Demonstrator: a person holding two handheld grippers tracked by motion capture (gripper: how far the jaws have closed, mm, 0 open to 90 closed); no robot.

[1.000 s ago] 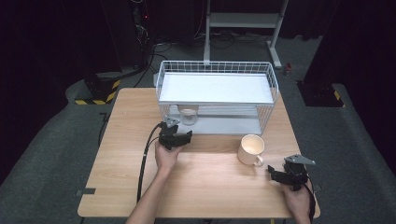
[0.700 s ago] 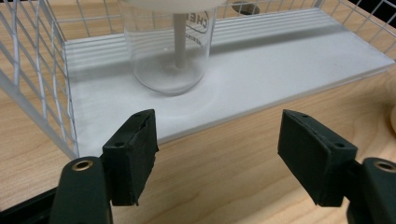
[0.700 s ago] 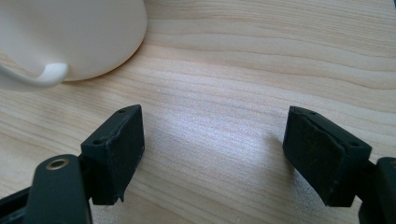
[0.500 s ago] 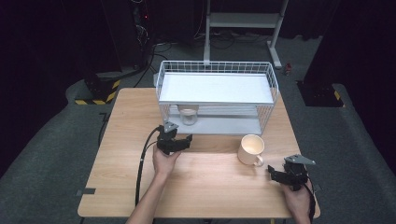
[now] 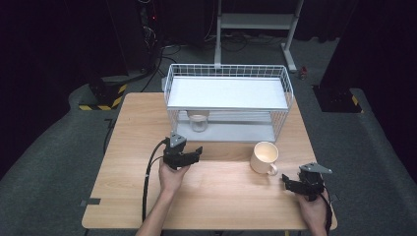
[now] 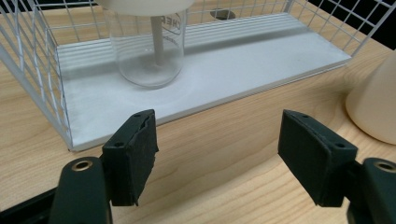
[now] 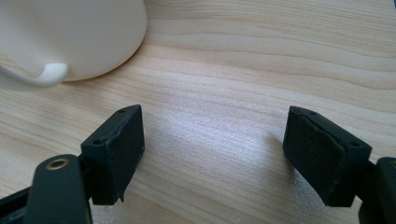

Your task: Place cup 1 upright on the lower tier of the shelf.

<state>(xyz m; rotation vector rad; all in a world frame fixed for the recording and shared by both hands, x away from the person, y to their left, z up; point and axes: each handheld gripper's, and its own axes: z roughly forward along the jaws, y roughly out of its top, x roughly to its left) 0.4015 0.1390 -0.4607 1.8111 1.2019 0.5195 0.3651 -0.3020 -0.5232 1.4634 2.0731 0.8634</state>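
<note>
Left gripper empty in front of the rack, jar still on the lower shelf

Left gripper (image 5: 195,151) hovers over the worktop (image 5: 133,147) just short of the wire rack (image 5: 226,71), its jaws apart with nothing between them. In the left gripper view the jar (image 6: 148,51), clear glass with a pale lid, stands upright on the rack's lower shelf (image 6: 261,60), near that view's left wire wall, a little way ahead of the open jaws. The right gripper (image 5: 290,183) rests low near the right edge of the worktop, jaws also apart and empty; the mug (image 5: 264,157) stands upright just beside it, handle turned toward that gripper

Judging by the pose, the step in hand looks like the approach to the jar, with no grasp made yet. The next move would call for sliding the left gripper forward under the upper shelf, level enough to clear it and the wire wall, centring the jaws on the jar's body, then closing gently: glass is smooth and may slip or tip if caught off centre. The mug seems the right gripper's likely target, and its handle offers a ready hold
</note>
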